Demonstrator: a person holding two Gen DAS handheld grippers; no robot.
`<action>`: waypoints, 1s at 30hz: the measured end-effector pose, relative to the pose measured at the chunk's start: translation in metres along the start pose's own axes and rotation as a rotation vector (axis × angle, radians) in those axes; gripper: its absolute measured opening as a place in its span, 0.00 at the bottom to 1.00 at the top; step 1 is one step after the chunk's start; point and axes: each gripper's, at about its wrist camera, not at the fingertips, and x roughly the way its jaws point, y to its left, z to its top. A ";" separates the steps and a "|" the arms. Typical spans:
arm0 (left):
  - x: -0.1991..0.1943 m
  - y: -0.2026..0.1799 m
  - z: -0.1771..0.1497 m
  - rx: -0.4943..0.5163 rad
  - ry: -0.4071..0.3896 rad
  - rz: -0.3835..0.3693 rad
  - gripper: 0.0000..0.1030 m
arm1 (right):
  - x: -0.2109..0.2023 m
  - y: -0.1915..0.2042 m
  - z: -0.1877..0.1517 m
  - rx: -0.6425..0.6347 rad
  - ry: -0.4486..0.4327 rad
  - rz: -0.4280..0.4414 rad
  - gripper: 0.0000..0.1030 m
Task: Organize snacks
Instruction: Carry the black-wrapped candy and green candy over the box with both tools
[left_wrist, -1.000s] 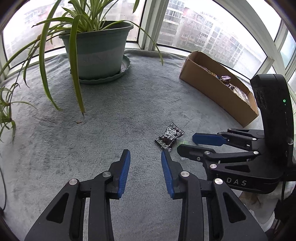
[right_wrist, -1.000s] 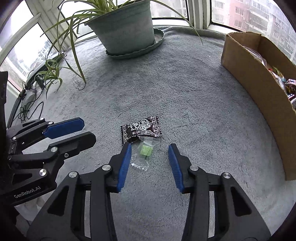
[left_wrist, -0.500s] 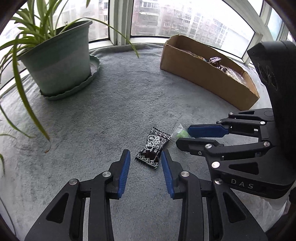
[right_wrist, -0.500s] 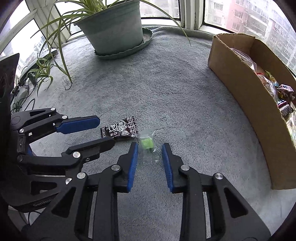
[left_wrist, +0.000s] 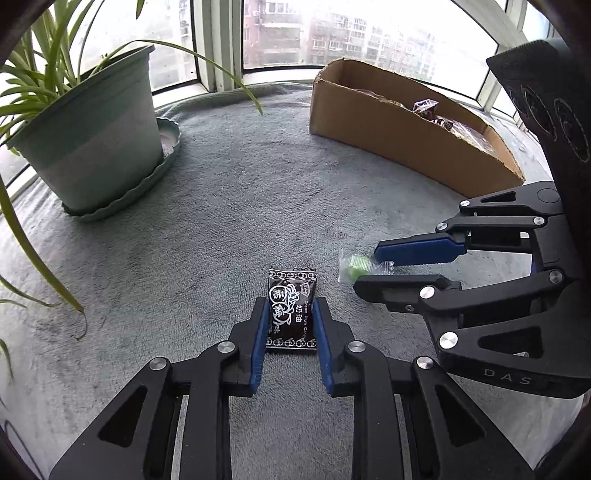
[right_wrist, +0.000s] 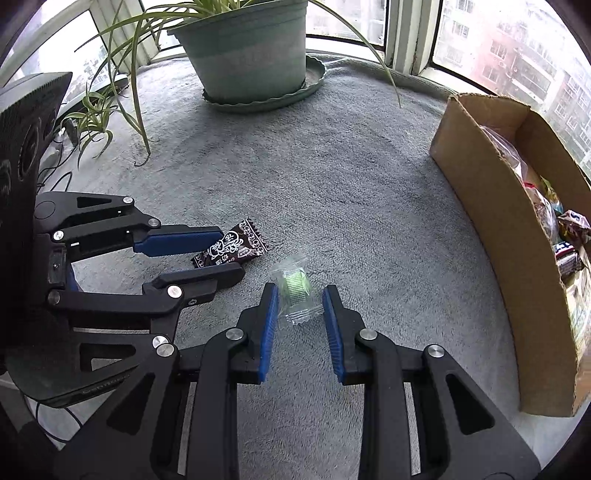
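The left gripper (left_wrist: 290, 314) has its jaws closing on the dark candy (left_wrist: 291, 308), which lies flat on the grey surface (left_wrist: 258, 192) between the pads; they look to be touching the wrapper's edges. The right gripper (right_wrist: 300, 306) holds its jaws narrow around the green candy (right_wrist: 293, 290), whose clear wrapper sits between the pads, though a small gap shows on the right side, so it is probably not yet pinched. The box (right_wrist: 491, 236), with other snacks in it, stands well apart to the right.

Risks, as I judge them: both packets are thin and lie flat on soft pile, so the jaws may squeeze only the wrapper's edge and let it slip out on lifting. The clear wrapper may crumple or skid aside. The two grippers work just beside each other, so lifting together could knock them.
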 end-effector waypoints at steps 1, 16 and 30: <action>0.000 0.001 0.000 -0.009 -0.002 -0.002 0.21 | 0.000 0.001 0.000 -0.005 0.000 0.004 0.26; -0.024 0.003 0.001 -0.063 -0.053 0.019 0.21 | -0.028 -0.015 -0.006 0.054 -0.068 0.028 0.24; -0.056 -0.033 0.042 -0.010 -0.164 -0.002 0.21 | -0.107 -0.073 -0.010 0.137 -0.212 -0.047 0.24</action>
